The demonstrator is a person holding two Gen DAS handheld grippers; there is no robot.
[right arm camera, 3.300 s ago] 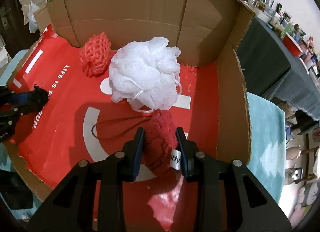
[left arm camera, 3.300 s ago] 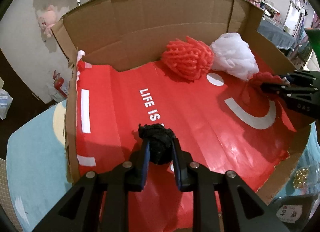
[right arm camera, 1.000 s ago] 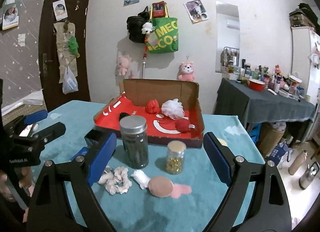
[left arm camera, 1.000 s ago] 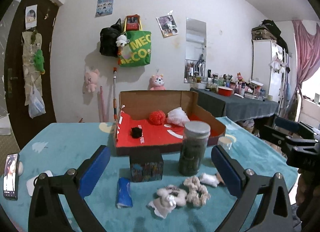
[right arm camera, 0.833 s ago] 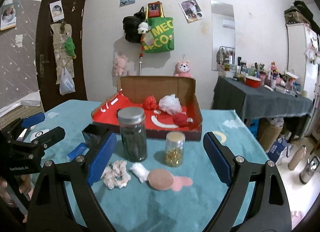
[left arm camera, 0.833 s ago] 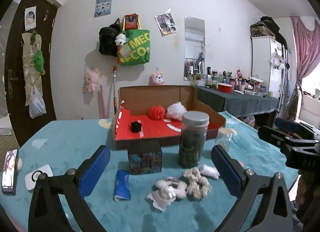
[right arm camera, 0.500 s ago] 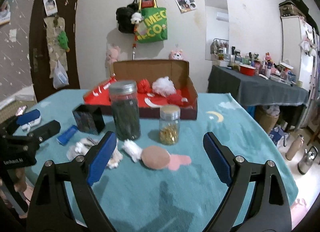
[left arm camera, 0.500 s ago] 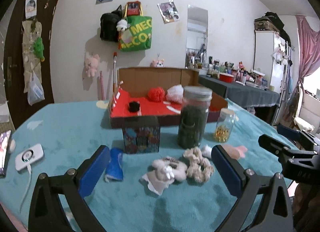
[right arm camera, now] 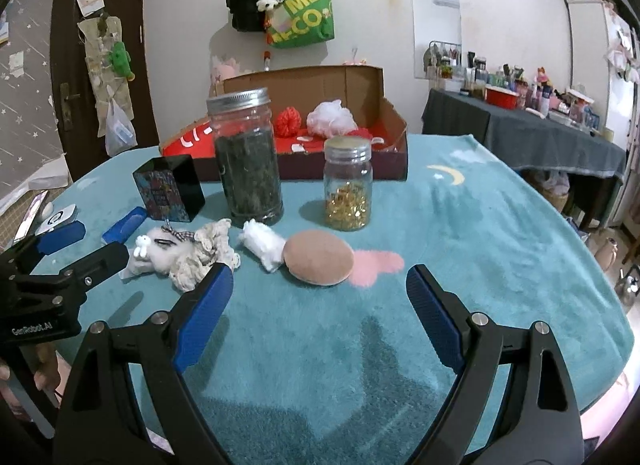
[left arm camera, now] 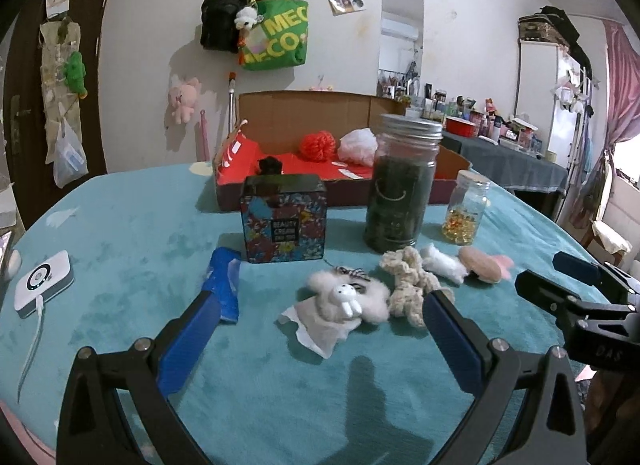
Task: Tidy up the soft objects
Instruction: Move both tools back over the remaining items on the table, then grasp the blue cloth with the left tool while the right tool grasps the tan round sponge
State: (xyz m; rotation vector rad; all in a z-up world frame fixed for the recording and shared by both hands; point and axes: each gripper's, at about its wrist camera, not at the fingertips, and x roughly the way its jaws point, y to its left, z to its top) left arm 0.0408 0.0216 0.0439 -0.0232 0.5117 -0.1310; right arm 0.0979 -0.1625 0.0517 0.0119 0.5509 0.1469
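Soft items left out: four are seen in a loose row on the teal table cover (right arm camera: pixel 480 225), in front of the jars — a white bunny plush (left arm camera: pixel 348 299), a cream scrunchie (left arm camera: pixel 408 279), a white fluffy roll (right arm camera: pixel 262 245) and a round pink puff (right arm camera: pixel 319 251).
Destination: the cardboard box (right arm camera: pixel 394 133) stands at the far side, behind the tall jar (right arm camera: pixel 248 153) and the small jar (right arm camera: pixel 348 185); a red mesh ball (right arm camera: pixel 289 123) and a white mesh pouf (right arm camera: pixel 330 117) are already in it.
Left gripper (left arm camera: pixel 320 329): spread wide, nothing held; the bunny plush lies just ahead between the finger lines, the scrunchie touching it toward the right finger.
Right gripper (right arm camera: pixel 320 297): spread wide, nothing held; the pink puff lies just ahead, slightly left of centre, the white roll touching its left edge.
Nearer hand: bunny and scrunchie are judged to fall to the left, puff and roll to the right.
Long axes: the roll runs diagonally, its near end toward the puff; the puff is flat and round.
Room: open cover lies in front of and right of the puff; the jars and the printed tin (left arm camera: pixel 284 221) crowd the far side, so a lift before travel to the box is judged necessary.
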